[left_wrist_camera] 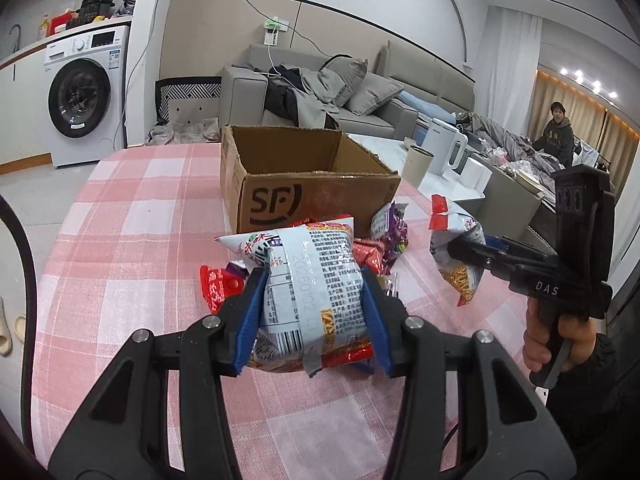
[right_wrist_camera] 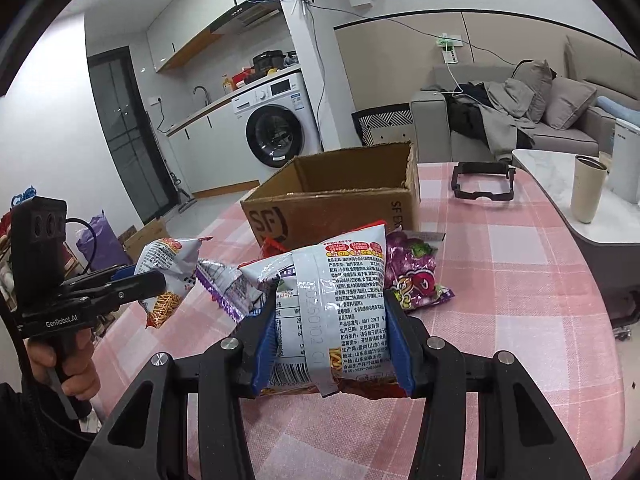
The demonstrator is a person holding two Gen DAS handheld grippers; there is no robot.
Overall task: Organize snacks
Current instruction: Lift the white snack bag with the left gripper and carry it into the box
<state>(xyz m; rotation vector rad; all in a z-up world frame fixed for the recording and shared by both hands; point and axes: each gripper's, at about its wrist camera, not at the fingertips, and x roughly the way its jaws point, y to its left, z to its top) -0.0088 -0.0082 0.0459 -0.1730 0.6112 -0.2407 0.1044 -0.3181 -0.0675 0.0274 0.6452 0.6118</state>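
My left gripper (left_wrist_camera: 314, 312) is shut on a white and red snack bag (left_wrist_camera: 312, 280), held above the pink checked table. My right gripper (right_wrist_camera: 332, 340) is shut on a like white and red snack bag (right_wrist_camera: 340, 304). Each gripper shows in the other's view: the right gripper (left_wrist_camera: 464, 250) holds its bag (left_wrist_camera: 456, 256) at the right, the left gripper (right_wrist_camera: 156, 280) holds its bag (right_wrist_camera: 168, 276) at the left. An open SF cardboard box (left_wrist_camera: 304, 184) stands just beyond both; it also shows in the right wrist view (right_wrist_camera: 340, 200). Loose snack bags, one purple (right_wrist_camera: 412, 276), lie in front of the box.
A black frame (right_wrist_camera: 482, 182) lies on the table right of the box. A beige cup (right_wrist_camera: 588, 188) and a white kettle (left_wrist_camera: 444, 146) stand on a marble side table. A sofa, a washing machine (left_wrist_camera: 82, 96) and a seated person (left_wrist_camera: 556, 132) are behind.
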